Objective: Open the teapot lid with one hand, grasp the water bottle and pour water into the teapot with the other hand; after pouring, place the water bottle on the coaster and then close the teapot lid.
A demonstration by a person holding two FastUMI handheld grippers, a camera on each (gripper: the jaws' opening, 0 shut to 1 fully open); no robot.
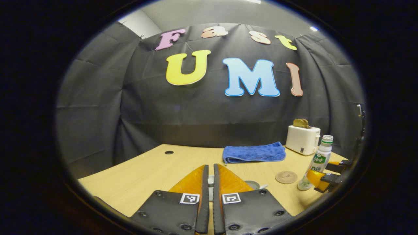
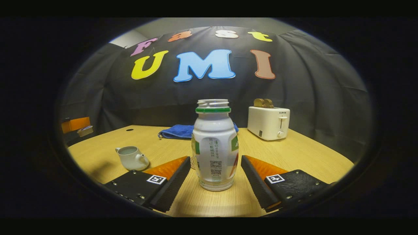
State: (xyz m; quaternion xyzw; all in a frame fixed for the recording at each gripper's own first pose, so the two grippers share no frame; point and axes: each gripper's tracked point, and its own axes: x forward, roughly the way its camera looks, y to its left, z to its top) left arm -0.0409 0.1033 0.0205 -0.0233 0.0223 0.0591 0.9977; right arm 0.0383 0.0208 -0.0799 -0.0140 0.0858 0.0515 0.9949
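Left gripper (image 1: 209, 182) pinching teapot lid (image 1: 210, 182), fingers nearly together, hovering above teapot (image 2: 132, 158) near desk (image 2: 294, 153) left edge. Right gripper (image 2: 215, 171) spreading wide, flanking upright uncapped water bottle (image 2: 215, 147) without touching. Coaster (image 1: 286, 177) lying just beside bottle.

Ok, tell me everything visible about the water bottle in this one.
The water bottle is a white plastic bottle with a green neck ring and a printed label. Its cap is off, showing the threaded mouth. It stands upright on the wooden table, between the right gripper's open fingers, which don't touch it. In the left gripper view it stands beside the round coaster.
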